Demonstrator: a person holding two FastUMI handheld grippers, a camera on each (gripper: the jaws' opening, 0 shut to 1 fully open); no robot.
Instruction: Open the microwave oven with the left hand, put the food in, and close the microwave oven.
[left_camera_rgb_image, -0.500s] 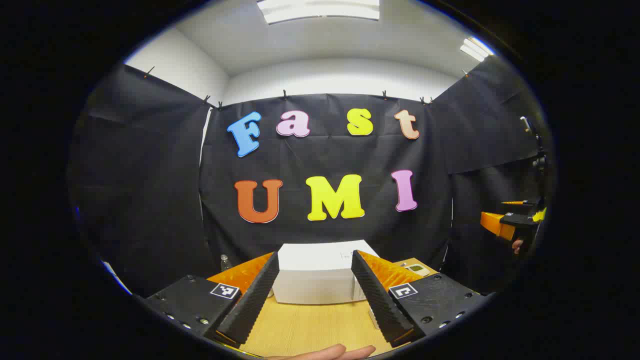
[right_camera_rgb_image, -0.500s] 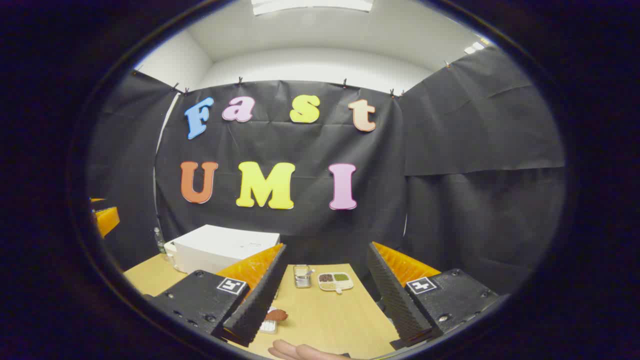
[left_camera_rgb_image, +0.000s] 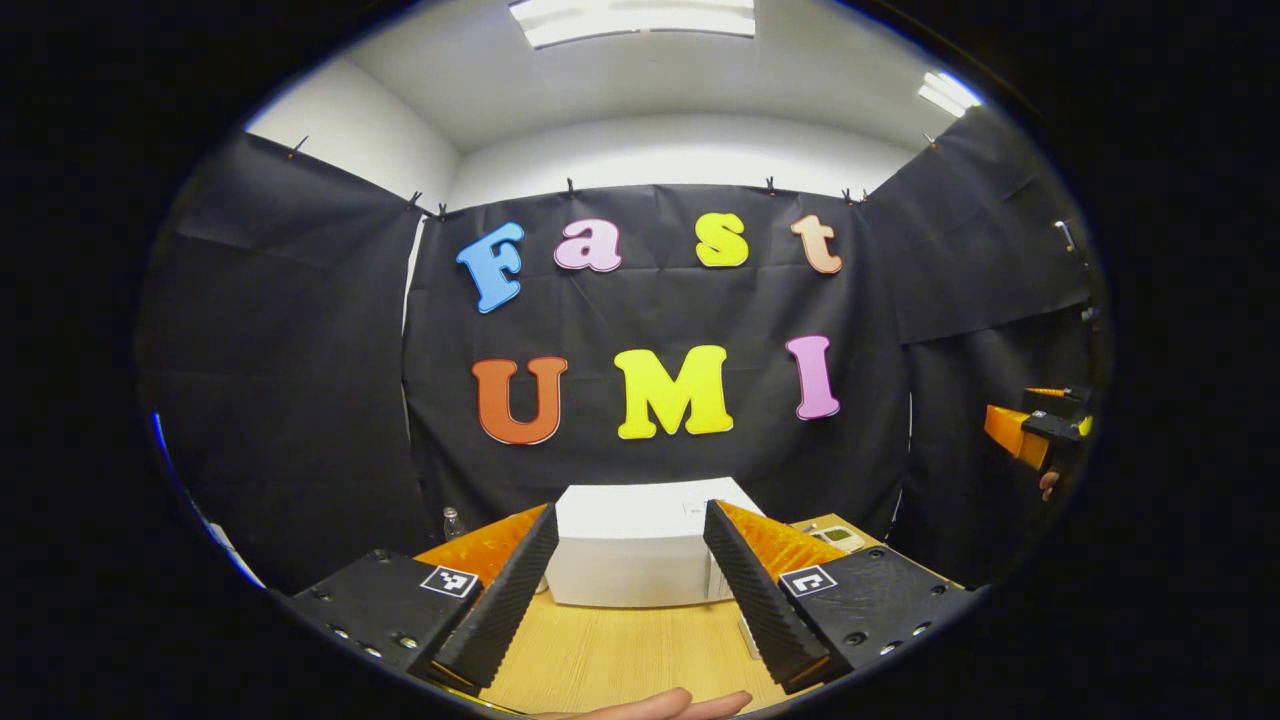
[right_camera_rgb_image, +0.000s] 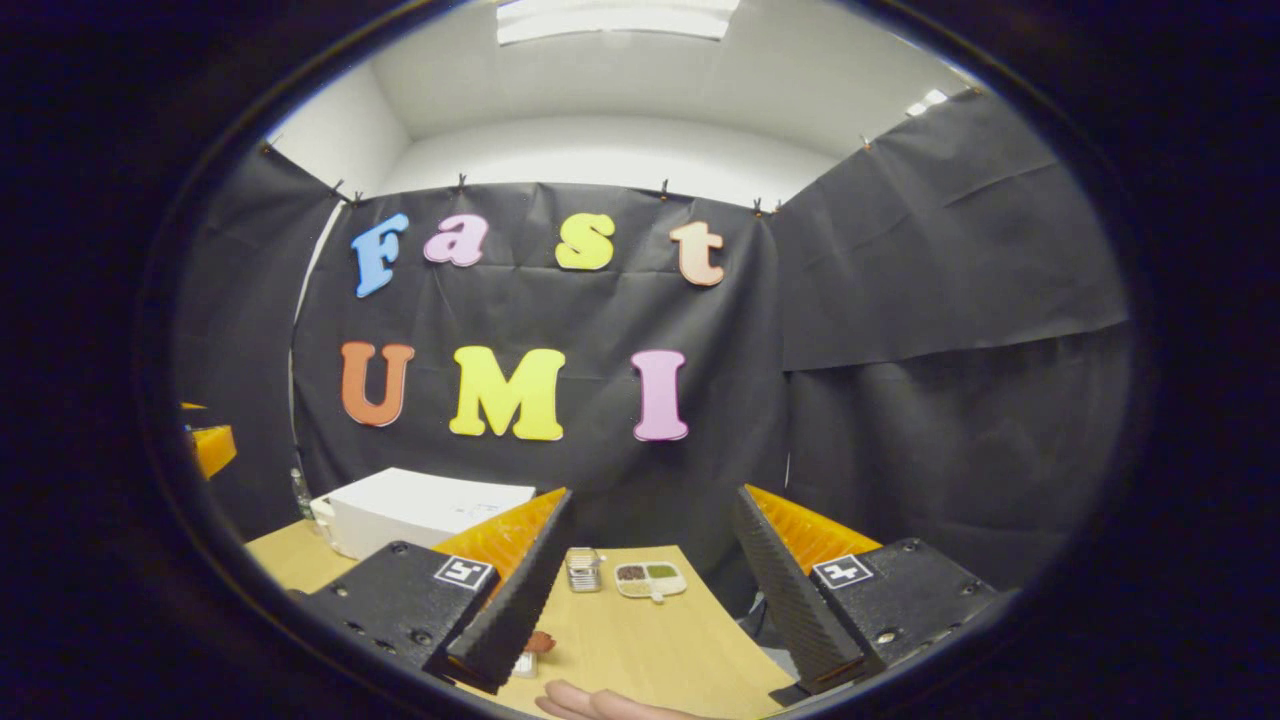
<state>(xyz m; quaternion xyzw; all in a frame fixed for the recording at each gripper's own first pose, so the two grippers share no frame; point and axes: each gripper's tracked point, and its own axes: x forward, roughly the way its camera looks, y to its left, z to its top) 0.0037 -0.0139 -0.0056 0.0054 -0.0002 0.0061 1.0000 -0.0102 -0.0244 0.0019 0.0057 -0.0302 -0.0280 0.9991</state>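
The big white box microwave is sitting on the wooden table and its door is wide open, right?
Not quite. The white box-shaped microwave oven does sit on the light wooden table, but its door is shut, as the left gripper view shows.

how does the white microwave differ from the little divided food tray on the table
The white box-shaped microwave is tall, bulky and closed; the small pale divided food tray is flat, low and open-topped, showing dark and green portions. The microwave stands toward the table's left; the tray lies farther right. Both rest on the wooden table.
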